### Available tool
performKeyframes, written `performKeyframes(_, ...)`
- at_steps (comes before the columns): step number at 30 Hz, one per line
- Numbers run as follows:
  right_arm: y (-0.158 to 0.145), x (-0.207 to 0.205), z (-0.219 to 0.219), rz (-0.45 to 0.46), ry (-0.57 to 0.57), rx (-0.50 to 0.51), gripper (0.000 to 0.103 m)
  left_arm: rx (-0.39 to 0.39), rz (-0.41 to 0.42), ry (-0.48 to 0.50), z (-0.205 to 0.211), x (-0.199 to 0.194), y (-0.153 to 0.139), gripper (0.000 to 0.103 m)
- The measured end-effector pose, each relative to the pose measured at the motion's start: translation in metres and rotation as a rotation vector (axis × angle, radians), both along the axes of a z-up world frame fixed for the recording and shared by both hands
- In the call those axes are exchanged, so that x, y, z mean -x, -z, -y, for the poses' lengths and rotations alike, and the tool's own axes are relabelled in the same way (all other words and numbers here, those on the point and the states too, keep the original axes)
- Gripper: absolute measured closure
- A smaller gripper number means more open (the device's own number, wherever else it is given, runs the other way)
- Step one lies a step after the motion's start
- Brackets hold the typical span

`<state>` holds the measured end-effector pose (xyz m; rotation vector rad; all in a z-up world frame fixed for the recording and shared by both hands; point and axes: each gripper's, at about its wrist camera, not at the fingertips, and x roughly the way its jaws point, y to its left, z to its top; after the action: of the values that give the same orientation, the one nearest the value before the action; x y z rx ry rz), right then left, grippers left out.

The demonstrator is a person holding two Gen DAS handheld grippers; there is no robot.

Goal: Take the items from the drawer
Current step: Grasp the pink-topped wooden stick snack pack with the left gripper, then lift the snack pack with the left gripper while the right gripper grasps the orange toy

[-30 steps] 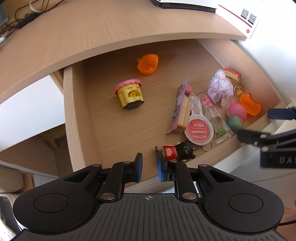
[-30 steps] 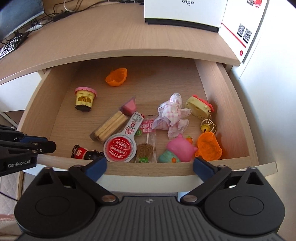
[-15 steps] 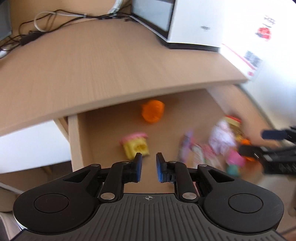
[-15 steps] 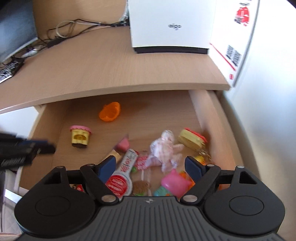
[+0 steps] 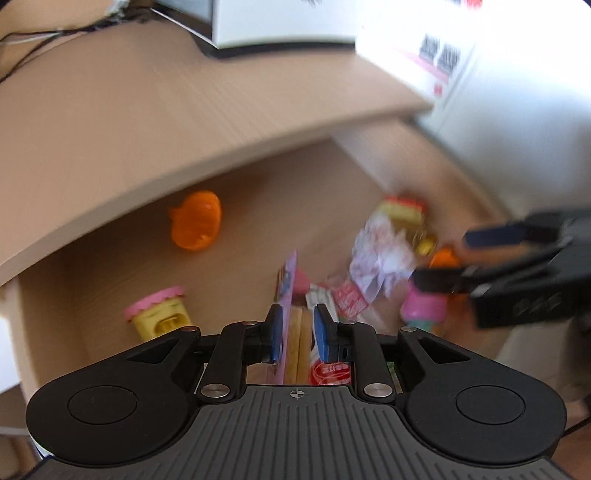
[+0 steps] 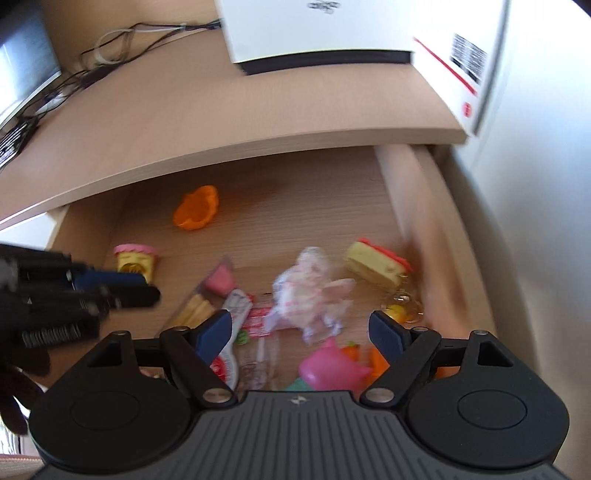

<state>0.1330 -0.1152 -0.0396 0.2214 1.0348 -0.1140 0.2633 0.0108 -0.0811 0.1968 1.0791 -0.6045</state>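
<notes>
1. Desk top (image 6: 229, 118), light wood, carries a white box (image 6: 332, 33) at its rear edge and cables (image 6: 122, 40) toward rear-left; open drawer (image 6: 295, 206) sits under desk front edge.
2. L gripper (image 5: 297, 332): narrow gap, blue pads near-parallel. Packet of wafer sticks (image 5: 291, 306) appears in the gap; contact w/ pads cannot be told (blur).
3. R gripper (image 6: 301, 330): spread wide, holds nothing, hangs above drawer front-centre over pink pig toy (image 6: 332, 369) and red-white packet (image 6: 231, 354).
4. Drawer contents, R wrist view:
   - orange mould (image 6: 197, 212) toward rear edge, left of centre;
   - yellow tub w/ pink lid (image 6: 136, 258) near left wall;
   - white-pink wrapped item (image 6: 310, 288) at centre;
   - yellow cake-slice keychain (image 6: 373, 266) near right wall;
   - second orange piece (image 6: 376, 360) at front-right, partly behind R finger.
5. R wrist view only: monitor (image 6: 26, 70) at desk left edge, drawer right wall (image 6: 417, 206) full length, L gripper seen side-on at left, hovering just over tub area.
6. L wrist view only: R gripper side-on at right, both fingers (image 5: 439, 277) over pig toy/front-right corner; label w/ barcodes (image 5: 443, 59) on a box at desk right edge.
7. Both views motion-blurred; small print unreadable.
</notes>
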Motion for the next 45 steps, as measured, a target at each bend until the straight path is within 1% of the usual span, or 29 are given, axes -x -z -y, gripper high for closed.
performKeyframes(4,0.002,-0.001,0.013,-0.016,0.014,-0.008,0.020,-0.085,-0.054,0.050,0.018,-0.005,0.023,0.080)
performKeyframes(7,0.005,-0.002,0.019,-0.026,0.019,-0.012,0.020,-0.086,-0.056,0.052,0.021,-0.010,0.028,0.078)
performKeyframes(8,0.006,-0.003,0.020,-0.030,0.018,-0.009,0.020,-0.085,-0.070,0.050,0.020,-0.013,0.030,0.077)
performKeyframes(10,0.009,-0.006,0.022,-0.035,0.016,0.005,0.020,-0.102,-0.120,0.033,0.023,-0.018,0.043,0.070)
performKeyframes(12,0.008,-0.009,0.021,-0.028,0.010,0.021,0.020,-0.083,-0.147,0.006,0.019,-0.021,0.044,0.069)
performKeyframes(13,0.006,-0.010,0.020,-0.020,0.002,0.032,0.020,-0.087,-0.164,0.002,0.019,-0.022,0.043,0.070)
performKeyframes(16,-0.002,-0.019,0.011,0.029,-0.049,0.072,0.020,-0.088,-0.193,-0.012,0.010,-0.022,0.037,0.074)
performKeyframes(19,-0.008,-0.035,-0.008,0.076,-0.161,0.103,0.020,-0.057,-0.196,-0.057,-0.020,-0.014,0.021,0.075)
performKeyframes(21,-0.005,-0.046,-0.022,0.091,-0.249,0.109,0.021,-0.021,-0.201,-0.122,-0.046,-0.005,0.008,0.075)
performKeyframes(24,0.005,-0.068,-0.040,0.081,-0.309,0.095,0.024,0.059,-0.202,-0.254,-0.086,0.005,-0.011,0.075)
performKeyframes(27,0.014,-0.092,-0.062,0.079,-0.381,0.099,0.025,0.104,-0.161,-0.367,-0.113,0.014,-0.032,0.075)
performKeyframes(30,0.025,-0.107,-0.082,0.094,-0.453,0.123,0.025,0.132,-0.124,-0.440,-0.135,0.025,-0.046,0.075)
performKeyframes(32,0.035,-0.116,-0.089,0.099,-0.460,0.106,0.025,0.134,-0.108,-0.478,-0.144,0.029,-0.052,0.075)
performKeyframes(34,0.047,-0.122,-0.092,0.111,-0.441,0.076,0.026,0.138,-0.106,-0.515,-0.150,0.033,-0.053,0.075)
performKeyframes(35,0.053,-0.125,-0.094,0.125,-0.427,0.077,0.026,0.142,-0.107,-0.528,-0.152,0.034,-0.053,0.075)
performKeyframes(36,0.058,-0.127,-0.096,0.136,-0.413,0.092,0.027,0.144,-0.110,-0.537,-0.159,0.033,-0.054,0.075)
performKeyframes(39,0.073,-0.133,-0.099,0.179,-0.372,0.137,0.030,0.139,-0.119,-0.546,-0.161,0.040,-0.054,0.075)
performKeyframes(40,0.077,-0.134,-0.100,0.180,-0.370,0.139,0.031,0.136,-0.120,-0.544,-0.160,0.042,-0.049,0.075)
performKeyframes(41,0.079,-0.136,-0.100,0.176,-0.375,0.129,0.038,0.132,-0.123,-0.543,-0.154,0.042,-0.046,0.075)
performKeyframes(42,0.081,-0.139,-0.100,0.161,-0.386,0.122,0.052,0.126,-0.126,-0.539,-0.152,0.043,-0.045,0.075)
performKeyframes(45,0.075,-0.140,-0.099,0.115,-0.422,0.098,0.052,0.102,-0.131,-0.520,-0.147,0.046,-0.046,0.075)
